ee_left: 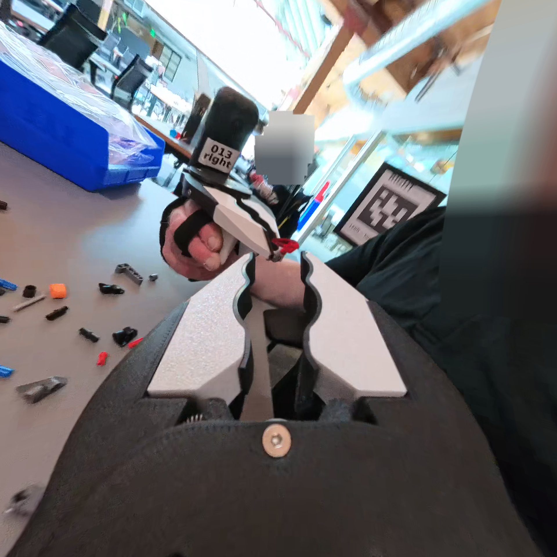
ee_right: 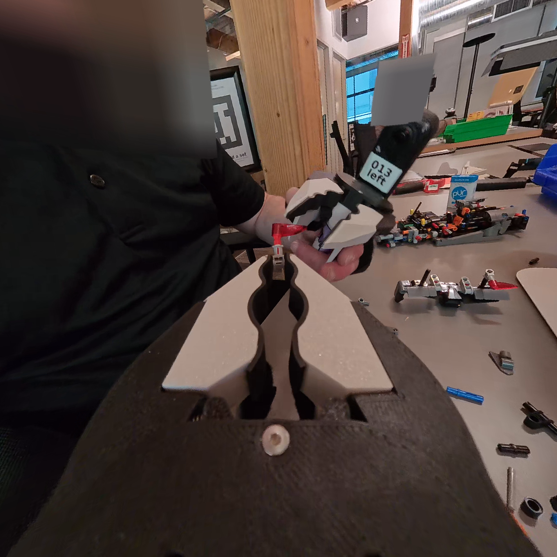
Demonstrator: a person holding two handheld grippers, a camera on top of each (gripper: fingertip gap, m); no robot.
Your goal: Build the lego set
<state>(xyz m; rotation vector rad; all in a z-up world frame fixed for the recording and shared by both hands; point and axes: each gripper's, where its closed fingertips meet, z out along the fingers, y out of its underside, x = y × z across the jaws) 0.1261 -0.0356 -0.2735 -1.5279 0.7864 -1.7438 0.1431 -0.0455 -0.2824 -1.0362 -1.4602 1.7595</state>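
In the right wrist view my right gripper (ee_right: 278,260) is shut on a small grey Lego piece (ee_right: 278,266), held in the air in front of a person in a black shirt. A white-and-red pin and a red angled piece (ee_right: 284,230) stand on top of it. My left gripper (ee_right: 306,229) is open, its fingertips at the pointed end of the red piece. In the left wrist view my left gripper (ee_left: 277,262) is open and empty. The red piece (ee_left: 286,244) sits just beyond its tips, at the end of my right gripper (ee_left: 272,251).
On the grey table (ee_right: 422,346) lie a long multicoloured Lego model (ee_right: 452,226), a smaller grey sub-assembly (ee_right: 452,291), a white board (ee_right: 539,295) and several loose pieces, such as a blue pin (ee_right: 464,394). A blue bin (ee_left: 60,129) and more loose pieces, one orange (ee_left: 57,291), lie at left. The tips of both grippers are at nearly the same place.
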